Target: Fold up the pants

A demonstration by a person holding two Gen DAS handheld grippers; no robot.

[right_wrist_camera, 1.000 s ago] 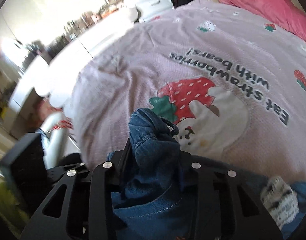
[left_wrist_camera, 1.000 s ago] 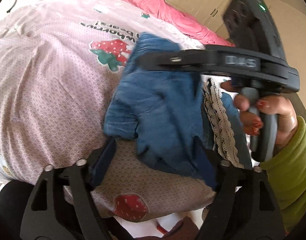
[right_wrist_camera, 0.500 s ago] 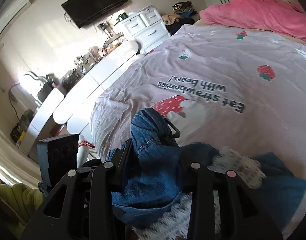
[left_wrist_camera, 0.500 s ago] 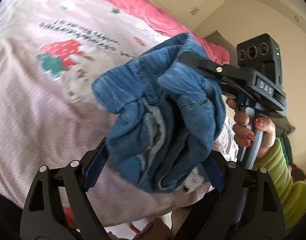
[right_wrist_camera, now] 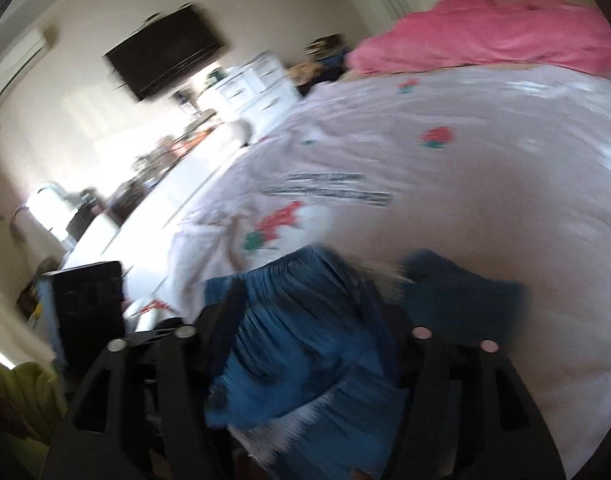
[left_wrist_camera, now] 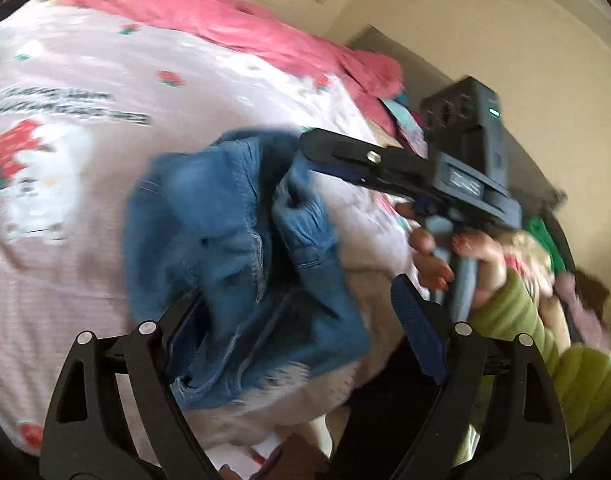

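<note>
Left gripper (left_wrist_camera: 301, 312) jaws wide apart, bunched denim pants (left_wrist_camera: 241, 256) between, no clamp. Right gripper (right_wrist_camera: 309, 320) jaws opening, pants (right_wrist_camera: 301, 340) between; its hand (left_wrist_camera: 457, 256) at 3 o'clock.

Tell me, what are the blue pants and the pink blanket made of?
Pants: denim by the look, faded blue with pale stitched seams and a whitish fringe at the edge. Blanket: seemingly soft fleece or plush, matte and rumpled; blur leaves it open.

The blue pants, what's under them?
Under the blue pants lies the pink strawberry bedspread, showing all around them. The part of the bedspread right beneath the denim is covered, so anything lying there cannot be seen.
</note>
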